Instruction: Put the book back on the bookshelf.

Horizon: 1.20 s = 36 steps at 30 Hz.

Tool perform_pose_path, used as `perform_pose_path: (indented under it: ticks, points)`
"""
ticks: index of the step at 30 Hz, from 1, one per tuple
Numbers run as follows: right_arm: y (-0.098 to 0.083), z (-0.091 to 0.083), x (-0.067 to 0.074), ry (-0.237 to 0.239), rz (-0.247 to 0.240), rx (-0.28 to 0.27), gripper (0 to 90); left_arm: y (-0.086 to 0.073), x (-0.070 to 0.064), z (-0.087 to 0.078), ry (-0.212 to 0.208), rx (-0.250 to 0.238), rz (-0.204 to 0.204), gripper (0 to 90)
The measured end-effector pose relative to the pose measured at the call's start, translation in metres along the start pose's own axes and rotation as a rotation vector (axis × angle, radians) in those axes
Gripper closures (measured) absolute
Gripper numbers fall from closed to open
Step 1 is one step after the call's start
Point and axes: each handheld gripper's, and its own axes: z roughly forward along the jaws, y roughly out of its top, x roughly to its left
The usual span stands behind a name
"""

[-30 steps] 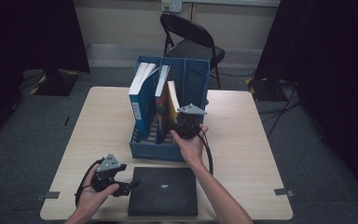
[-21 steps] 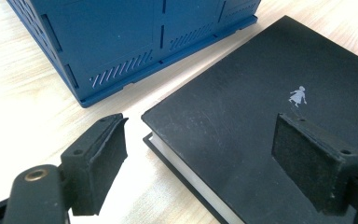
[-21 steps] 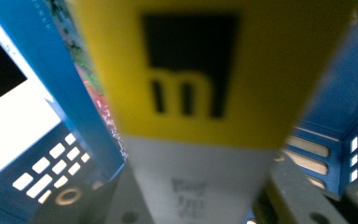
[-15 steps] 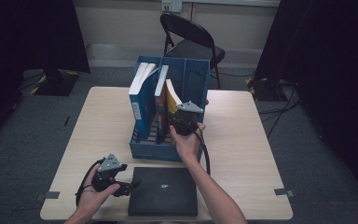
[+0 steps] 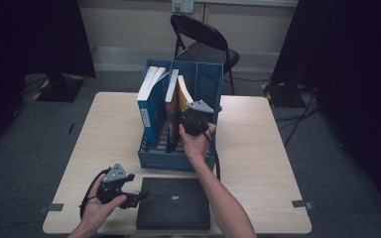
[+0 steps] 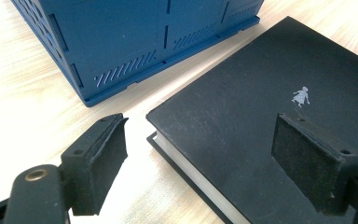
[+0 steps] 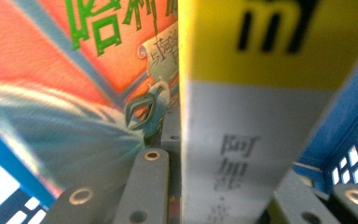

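On the light wooden table (image 5: 258,148), your right gripper (image 7: 214,205) has just clamped the yellow-and-white-spined book (image 7: 256,116); yank crooked and it jams in the blue plastic file rack (image 5: 178,161). Left gripper (image 6: 205,158) is wide open, empty.

The right arm reaches forward, and the right gripper (image 5: 194,119) has just been closing; its jaws now clamp a book (image 7: 242,116). The left gripper (image 5: 135,197) rests low, jaws wide apart.
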Motion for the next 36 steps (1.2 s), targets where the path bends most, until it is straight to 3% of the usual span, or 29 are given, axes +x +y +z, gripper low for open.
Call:
perform_pose_path:
  ticks: [9,15,18,22,27,31,33,36]
  points:
    - [0.001,0.012,0.0,-0.03,0.0,0.013,75.9,0.0,0.0,-0.001,0.0,-0.003,-0.001,17.6]
    - [0.001,0.016,-0.003,-0.028,-0.026,0.064,74.5,0.0,0.001,-0.001,0.0,-0.001,0.0,17.6]
    - [0.003,0.014,-0.005,-0.008,-0.019,0.072,68.6,0.0,0.0,0.0,-0.001,-0.001,-0.002,17.6]
    - [0.001,0.008,0.002,0.026,-0.054,0.084,59.3,0.0,0.0,-0.001,0.001,-0.003,0.001,17.6]
    - [0.0,-0.006,0.002,0.085,-0.067,0.077,55.2,0.0,0.001,-0.001,0.003,-0.003,-0.001,17.6]
    - [-0.008,-0.015,0.0,0.128,-0.085,0.094,55.2,0.0,0.0,-0.001,0.004,0.0,0.003,17.6]
    - [-0.013,-0.019,0.0,0.136,-0.12,0.094,56.9,0.0,-0.001,0.0,0.003,0.001,-0.001,17.6]
    - [-0.016,-0.024,-0.001,0.15,-0.123,0.101,61.5,0.0,-0.001,0.0,0.002,0.001,0.006,17.6]
